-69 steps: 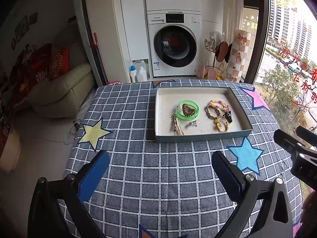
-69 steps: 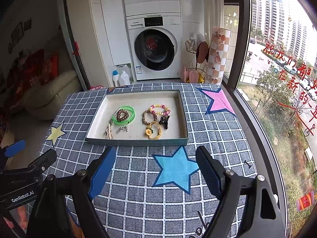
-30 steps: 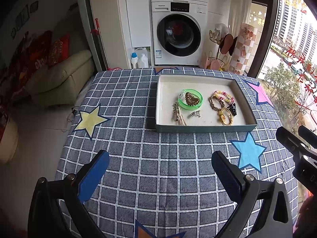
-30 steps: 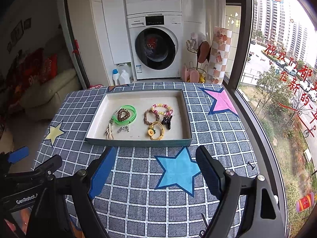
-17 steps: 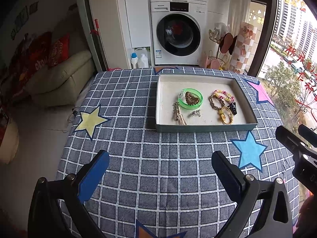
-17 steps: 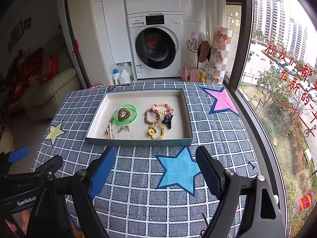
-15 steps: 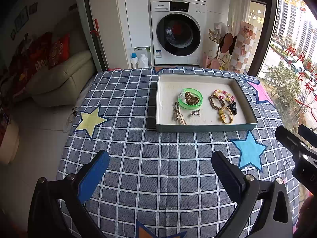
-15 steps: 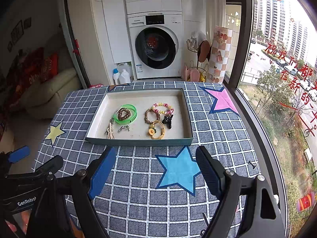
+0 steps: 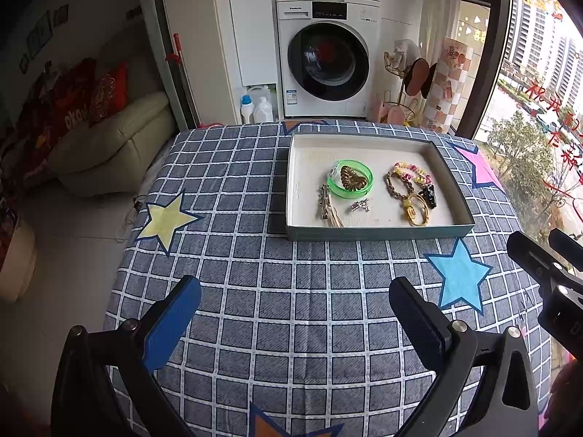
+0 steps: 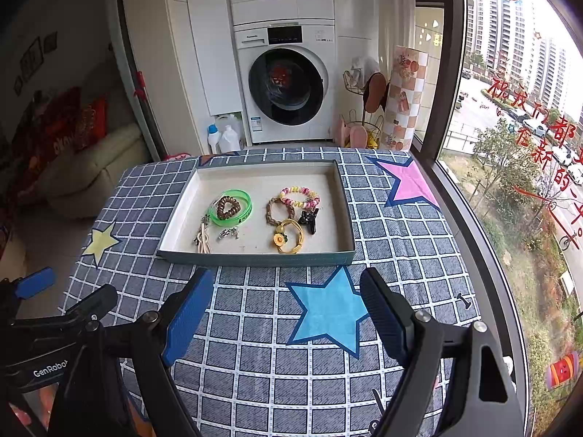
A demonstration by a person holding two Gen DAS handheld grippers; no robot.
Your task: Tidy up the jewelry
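The jewelry [image 10: 255, 218] is lying in a shallow tray [image 10: 255, 258] on the checked tablecloth [image 9: 291, 309], with a green bangle [image 9: 350, 183] to the left and beaded bracelets [image 9: 410, 178] to the right. Both grippers are hovering over the cloth on the near side of the tray: the left gripper [image 9: 295, 313] and right gripper [image 10: 288, 313] are spread wide, gripping nothing.
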